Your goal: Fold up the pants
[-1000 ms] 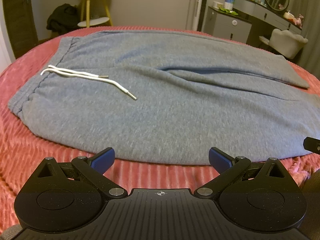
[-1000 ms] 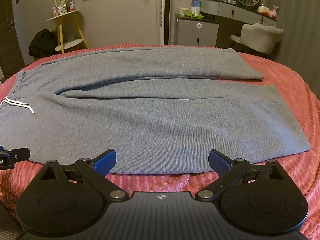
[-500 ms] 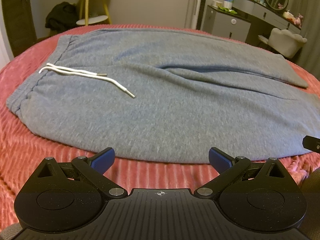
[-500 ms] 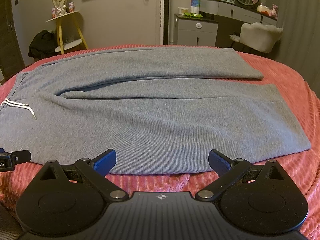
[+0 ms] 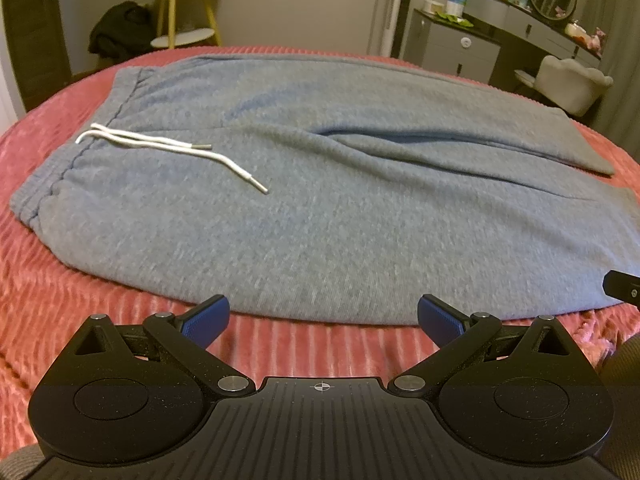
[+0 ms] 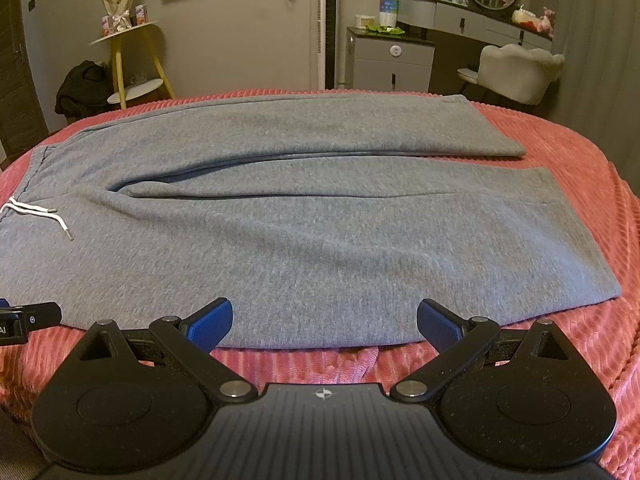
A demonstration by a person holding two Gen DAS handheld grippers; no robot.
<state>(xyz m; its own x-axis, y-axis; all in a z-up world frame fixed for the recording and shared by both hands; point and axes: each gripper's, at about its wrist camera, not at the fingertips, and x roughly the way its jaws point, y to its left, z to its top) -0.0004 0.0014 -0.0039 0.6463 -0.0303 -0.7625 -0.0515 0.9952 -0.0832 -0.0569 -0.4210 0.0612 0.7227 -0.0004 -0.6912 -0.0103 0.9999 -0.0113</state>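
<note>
Both views low, probably bedside, sharing pants (image 5: 320, 208).

Grey pants (image 6: 304, 240) flat on red blanket (image 6: 580, 344), right gripper (image 6: 324, 322) fingers apart at near edge.

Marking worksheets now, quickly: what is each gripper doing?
Left gripper: open, holding nothing, just short of the grey pants.
Right gripper: open, holding nothing, at the pants' near edge.

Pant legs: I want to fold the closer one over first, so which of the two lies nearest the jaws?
The lower pant leg, whose long edge runs just ahead of the open right gripper; the other pant leg lies beyond it.
</note>
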